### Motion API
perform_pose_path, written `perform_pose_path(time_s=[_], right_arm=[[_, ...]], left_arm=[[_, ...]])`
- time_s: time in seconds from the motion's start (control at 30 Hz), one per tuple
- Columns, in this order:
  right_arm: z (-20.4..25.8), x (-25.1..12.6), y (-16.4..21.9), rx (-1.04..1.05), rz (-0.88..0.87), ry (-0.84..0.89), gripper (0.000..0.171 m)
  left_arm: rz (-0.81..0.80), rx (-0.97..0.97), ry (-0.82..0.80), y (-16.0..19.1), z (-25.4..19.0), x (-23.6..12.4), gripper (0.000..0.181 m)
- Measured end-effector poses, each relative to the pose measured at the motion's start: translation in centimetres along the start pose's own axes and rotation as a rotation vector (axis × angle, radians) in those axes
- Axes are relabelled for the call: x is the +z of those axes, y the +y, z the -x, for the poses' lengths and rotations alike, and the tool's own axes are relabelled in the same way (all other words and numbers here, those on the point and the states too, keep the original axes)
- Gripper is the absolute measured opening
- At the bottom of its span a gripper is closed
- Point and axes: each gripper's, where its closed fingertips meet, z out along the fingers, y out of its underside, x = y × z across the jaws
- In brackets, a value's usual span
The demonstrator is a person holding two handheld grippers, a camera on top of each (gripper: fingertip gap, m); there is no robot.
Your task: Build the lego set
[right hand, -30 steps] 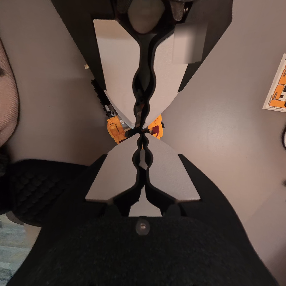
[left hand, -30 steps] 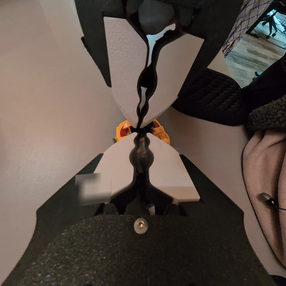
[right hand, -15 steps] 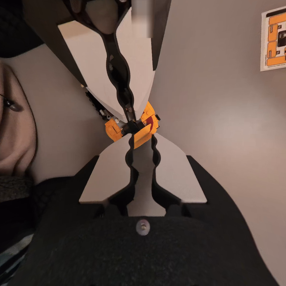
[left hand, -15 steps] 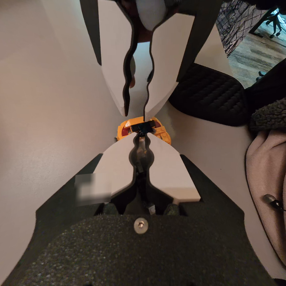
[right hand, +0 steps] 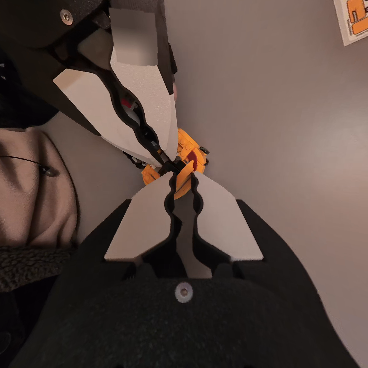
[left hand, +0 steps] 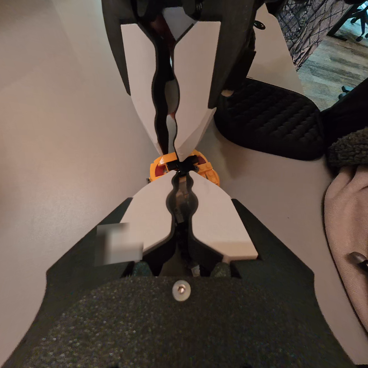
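A small orange lego model (left hand: 209, 171) with dark red and black parts sits low over the grey table (left hand: 59, 129). My left gripper (left hand: 181, 173) is shut on a black part at the model's top. In the right wrist view it comes in from the upper left (right hand: 165, 161), pinching the same black part of the model (right hand: 187, 147). My right gripper (right hand: 182, 176) is slightly open, its fingers either side of an orange curved piece (right hand: 184, 185) of the model. In the left wrist view it reaches down from the top (left hand: 170, 155), tips just above the model.
A black quilted pad (left hand: 268, 119) lies to the right of the model. Beige cloth (left hand: 348, 219) with a thin black cable lies beside it and shows at the left of the right wrist view (right hand: 29, 189). An orange-and-white sticker sheet (right hand: 354, 20) lies at the far right. My left and right fingertips are right by each other.
My right gripper opened from shut and swung round the model, then narrowed around the orange curved piece. My left gripper stayed shut on the model's black part.
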Motion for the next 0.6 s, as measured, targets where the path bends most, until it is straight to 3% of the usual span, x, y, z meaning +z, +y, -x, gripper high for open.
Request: perform_pose_path(time_s=[0.6], right_arm=[[0.01,-0.02,0.21,0.190,-0.038,-0.141,0.011]], left_arm=[[-0.009,-0.001,-0.009,-0.02,0.07,0.17,0.005]])
